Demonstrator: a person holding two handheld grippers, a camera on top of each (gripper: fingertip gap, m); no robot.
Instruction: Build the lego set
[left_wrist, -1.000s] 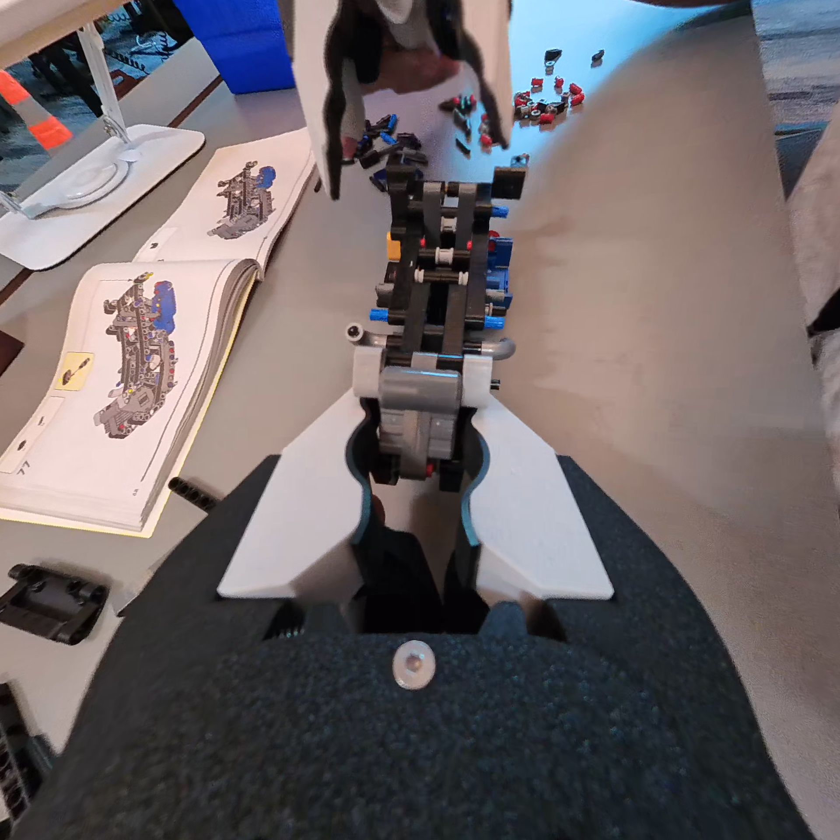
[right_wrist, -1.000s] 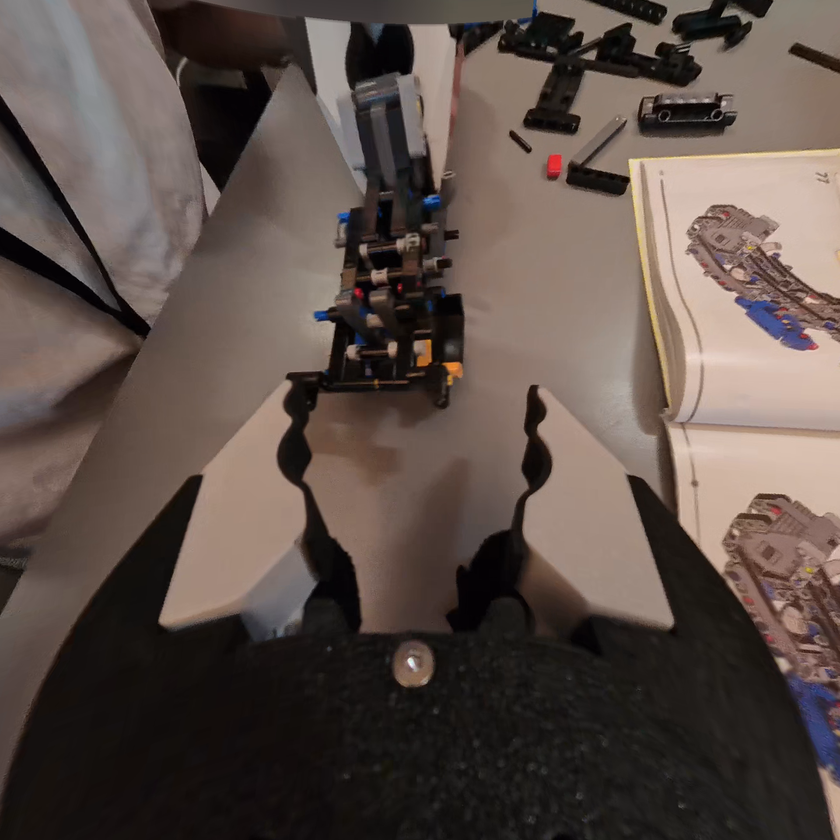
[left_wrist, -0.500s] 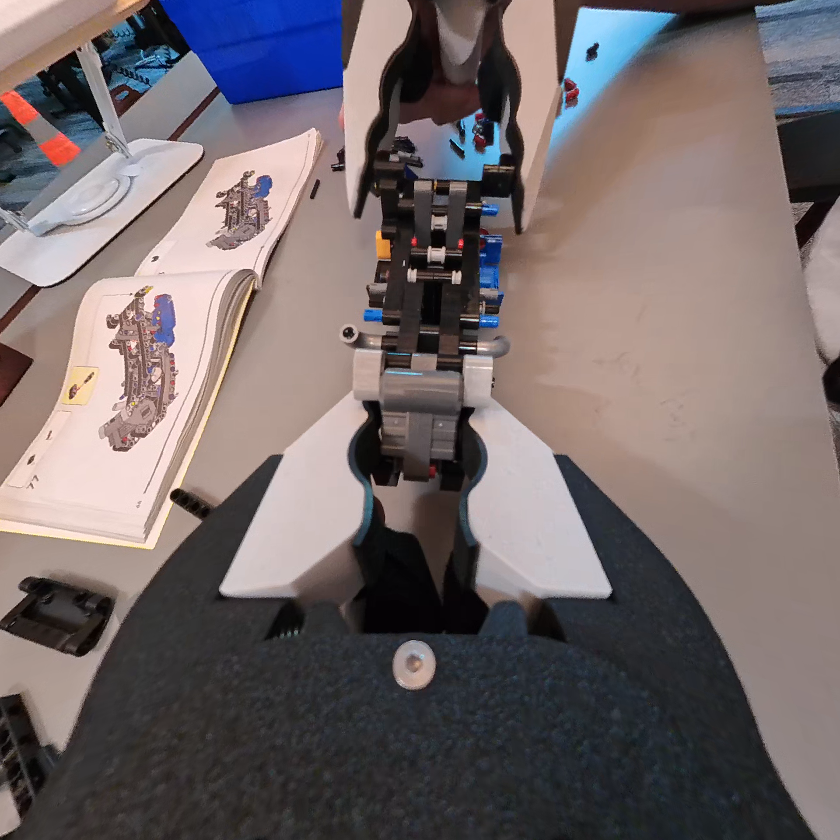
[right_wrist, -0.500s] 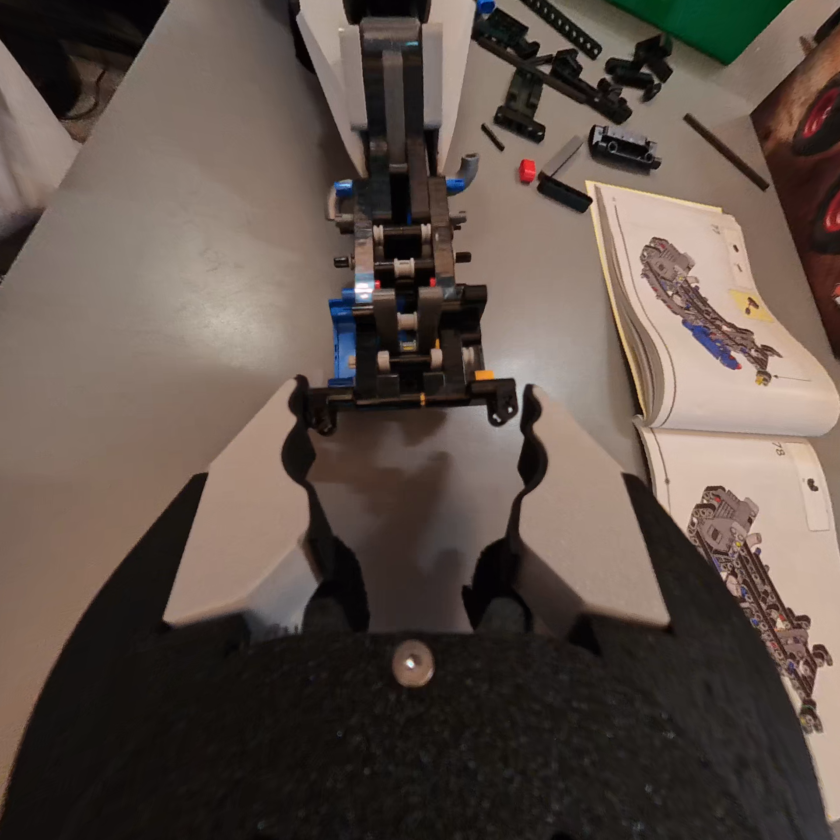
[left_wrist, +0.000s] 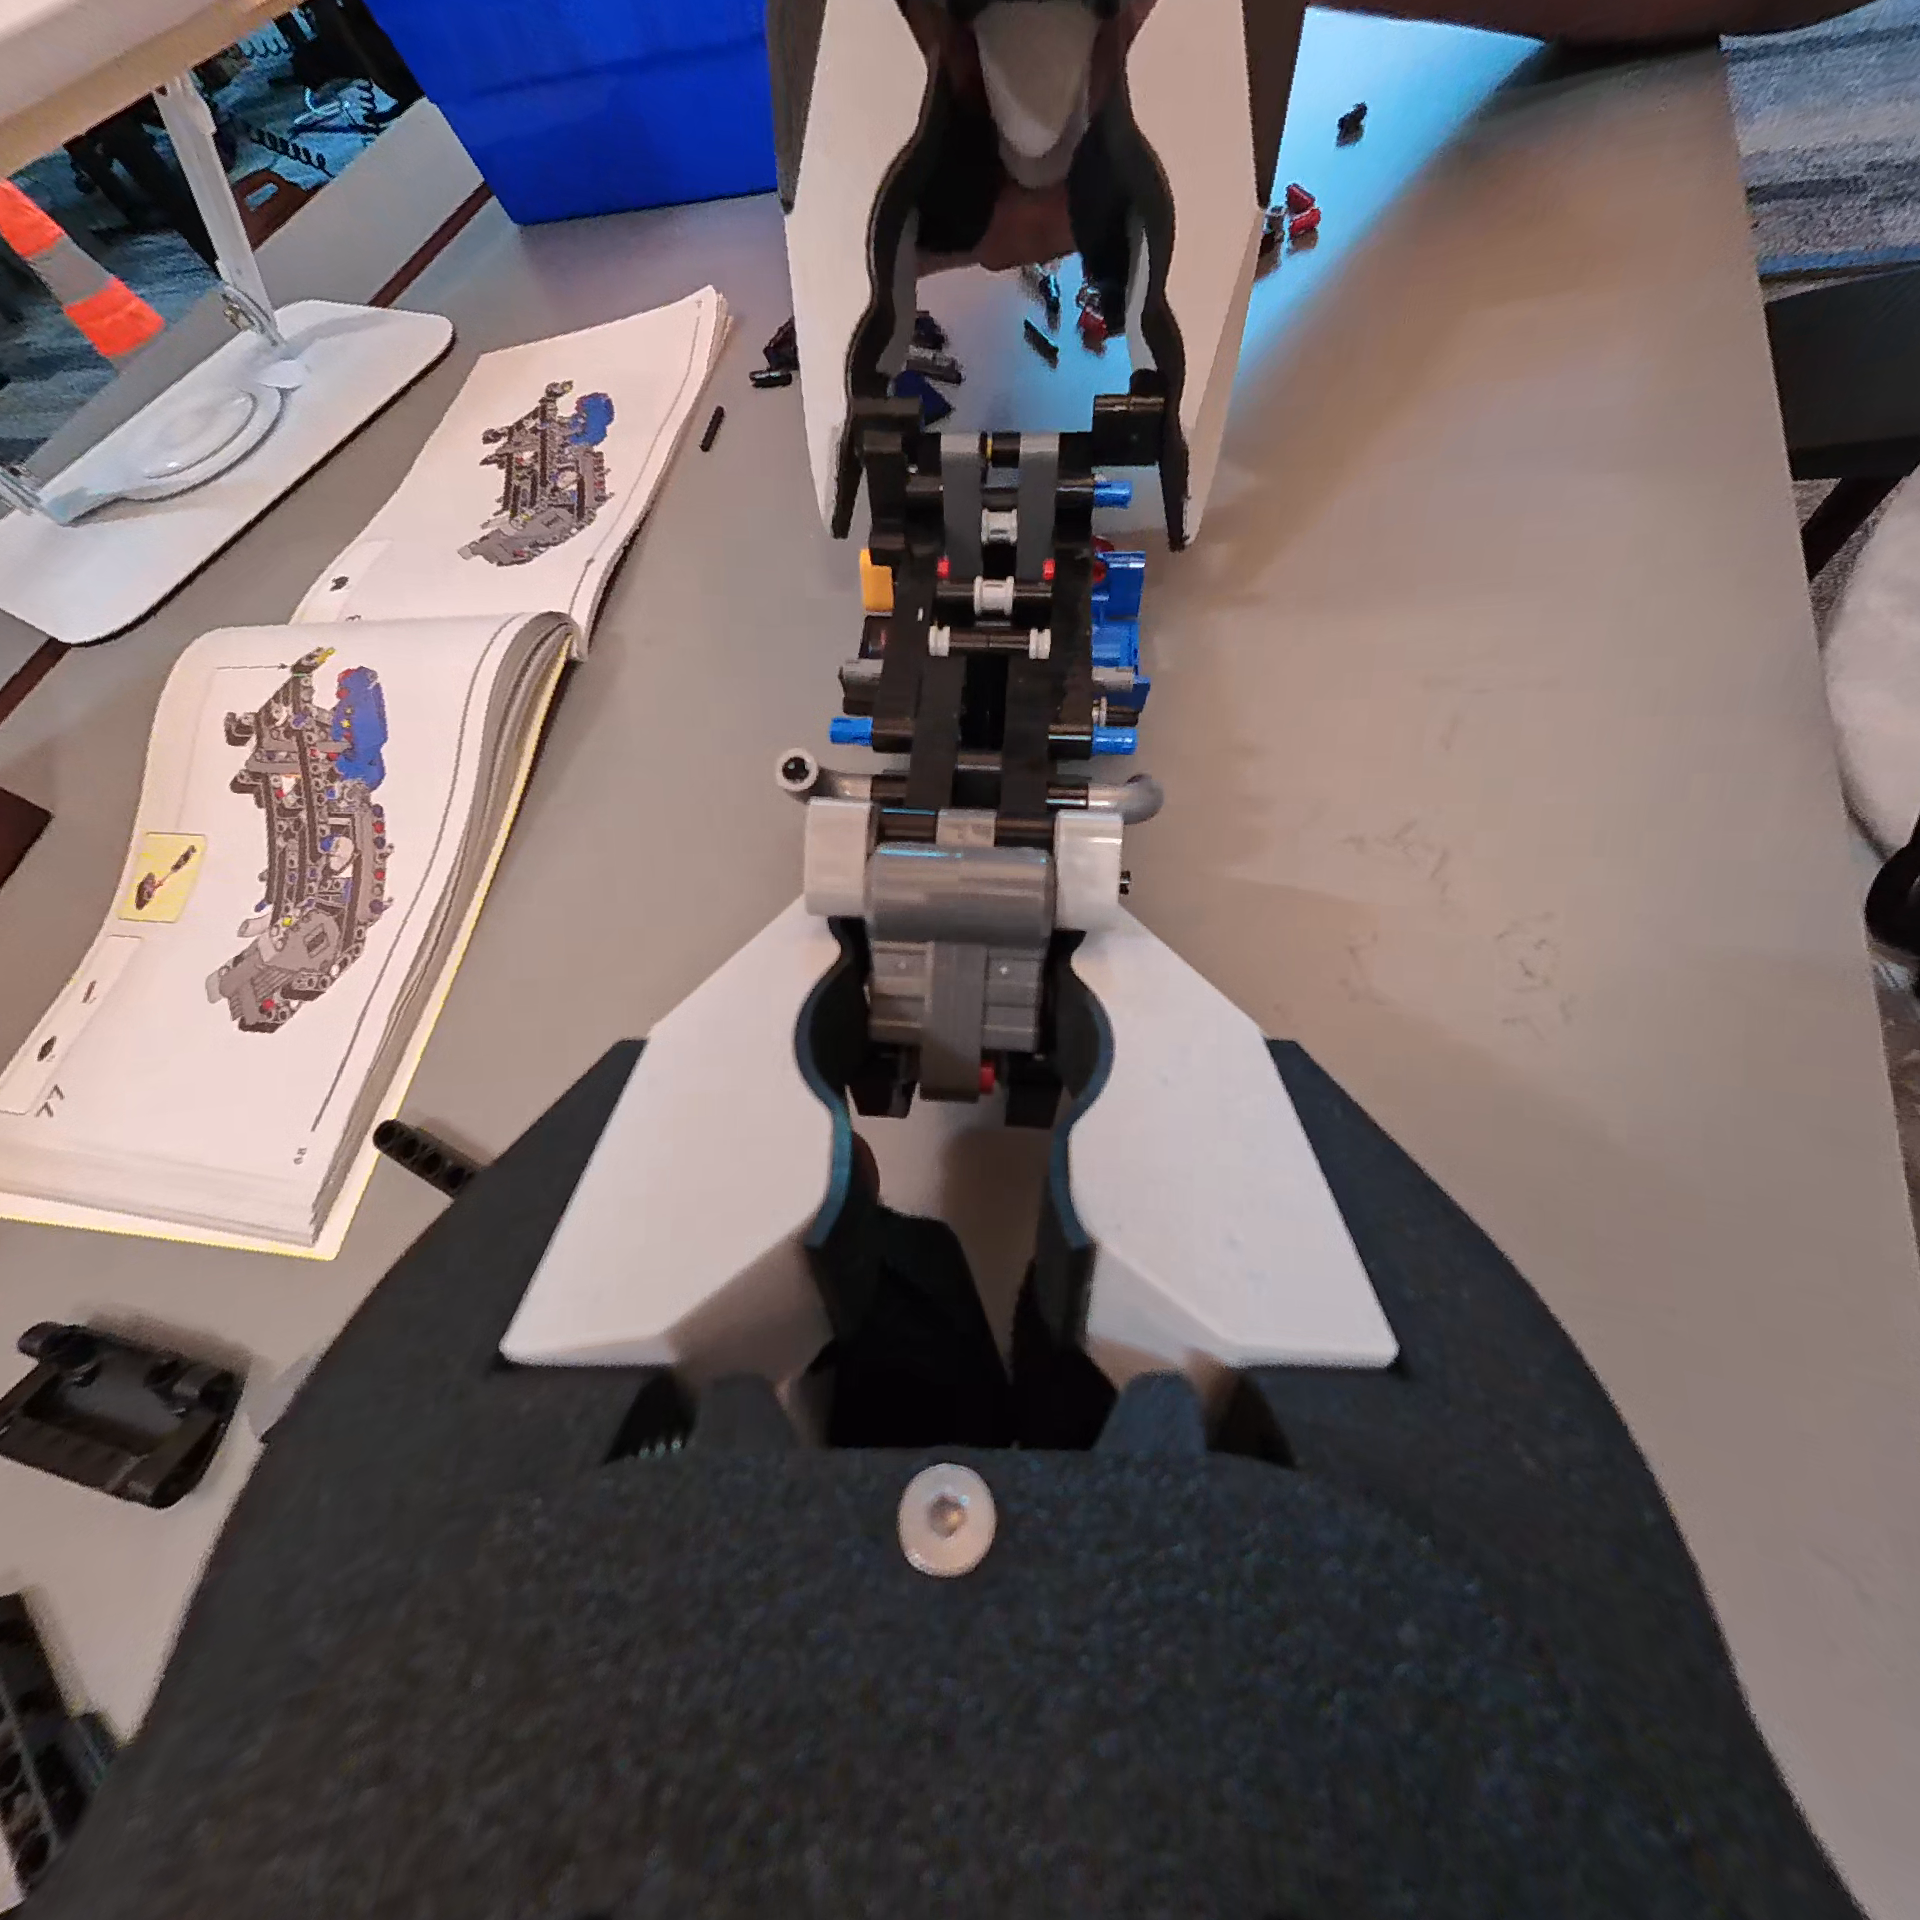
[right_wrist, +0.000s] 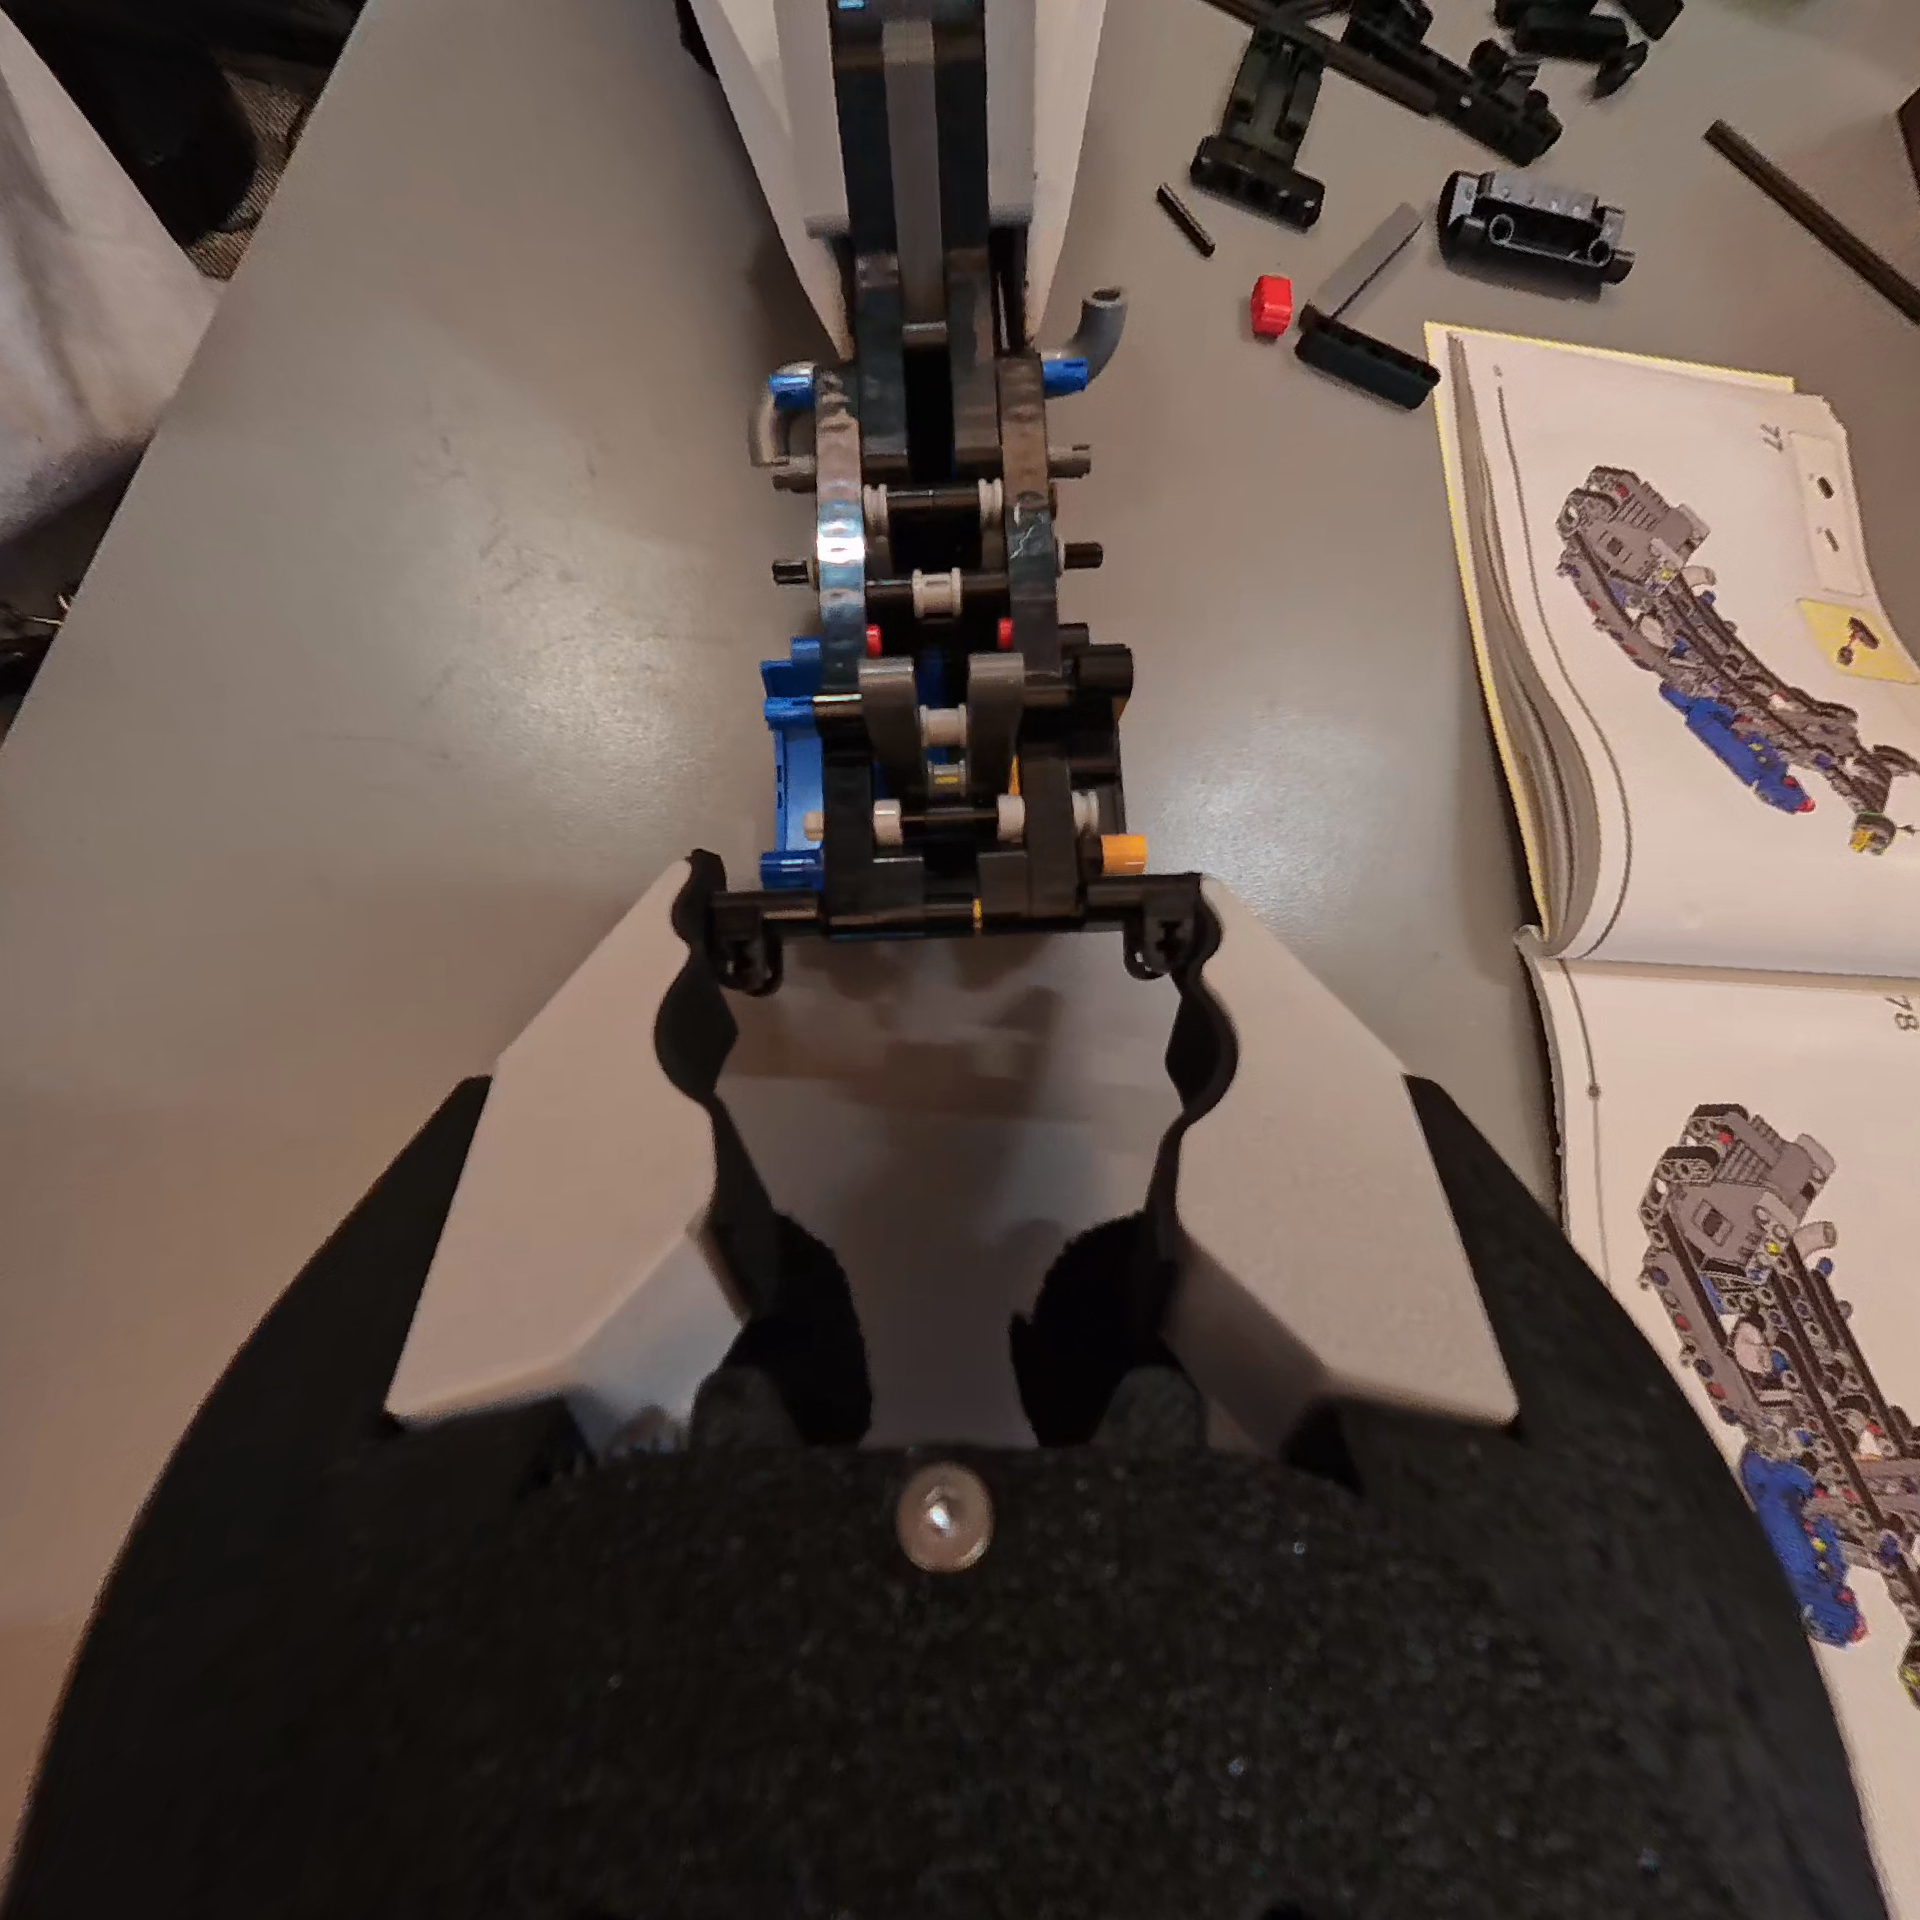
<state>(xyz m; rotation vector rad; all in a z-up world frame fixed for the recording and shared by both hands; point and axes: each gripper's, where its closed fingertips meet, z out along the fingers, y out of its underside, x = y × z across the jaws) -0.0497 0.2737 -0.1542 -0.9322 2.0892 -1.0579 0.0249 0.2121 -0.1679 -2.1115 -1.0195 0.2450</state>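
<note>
The left gripper (left_wrist: 961, 883) has its jaws clenched on the grey end of the lego model (left_wrist: 992, 665), which lies lengthwise mid-desk (left_wrist: 1455, 831). Only the right wrist view shows the right gripper (right_wrist: 940, 914) with jaws spread, their tips touching the model's black crossbar ends. The left view alone shows a blue bin (left_wrist: 613, 94); both show the open instruction booklet (left_wrist: 301, 831).

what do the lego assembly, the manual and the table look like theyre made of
Lego assembly: hard moulded plastic, glossy; light glints off its black beams.
Manual: printed paper; thick, curling page stack.
Table: smooth grey top, probably laminate; soft sheen with faint scuffs, though the exact material is unclear.
</note>
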